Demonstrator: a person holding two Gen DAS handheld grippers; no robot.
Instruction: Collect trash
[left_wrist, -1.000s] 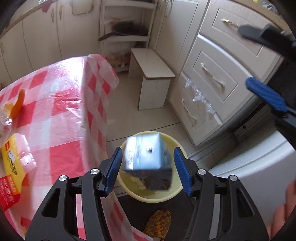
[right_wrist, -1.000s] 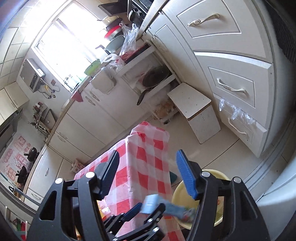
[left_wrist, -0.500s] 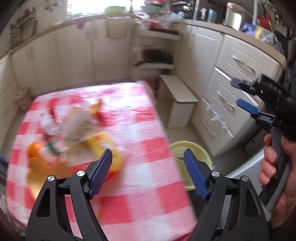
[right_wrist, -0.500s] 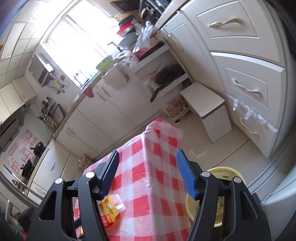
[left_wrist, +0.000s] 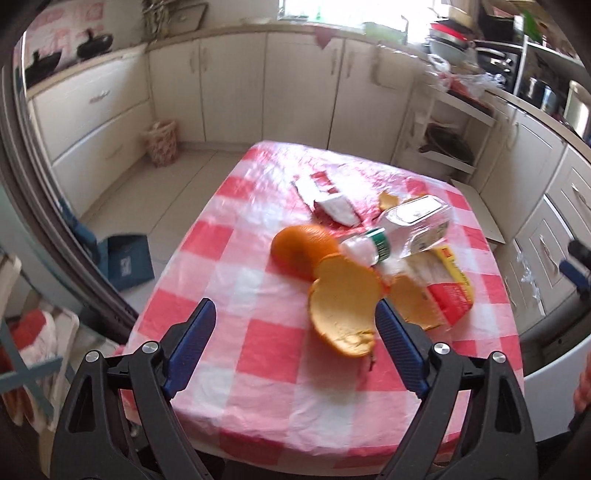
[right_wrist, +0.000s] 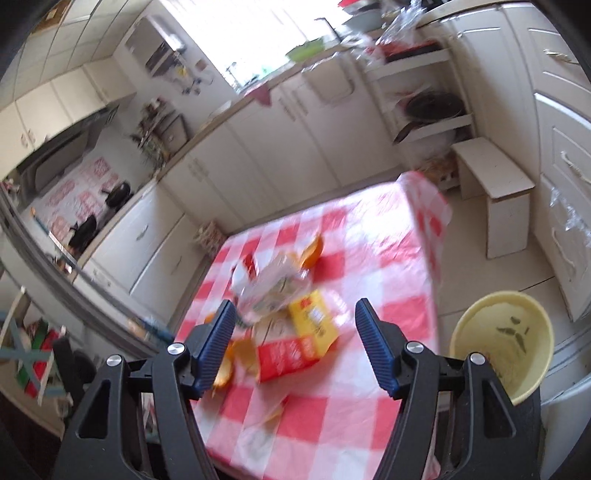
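Observation:
Trash lies on a table with a red-and-white checked cloth (left_wrist: 258, 332): a large orange peel (left_wrist: 343, 314), an orange piece (left_wrist: 303, 251), a crushed clear plastic bottle (left_wrist: 402, 229), a yellow-and-red wrapper (left_wrist: 452, 291), torn white-and-red paper (left_wrist: 328, 203). My left gripper (left_wrist: 295, 347) is open and empty above the table's near edge, just short of the large peel. My right gripper (right_wrist: 295, 343) is open and empty above the yellow-and-red wrapper (right_wrist: 303, 339). A yellow bin (right_wrist: 506, 343) stands on the floor to the table's right.
White kitchen cabinets (left_wrist: 207, 85) line the walls. A small white stool (right_wrist: 495, 199) stands on the floor beyond the table. A blue bag (left_wrist: 125, 258) lies on the floor at the left. A basket (left_wrist: 162, 144) stands by the far cabinets.
My left gripper let a silver box go over the yellow bin and swung back left over the table, empty. My right gripper tilted down toward the table.

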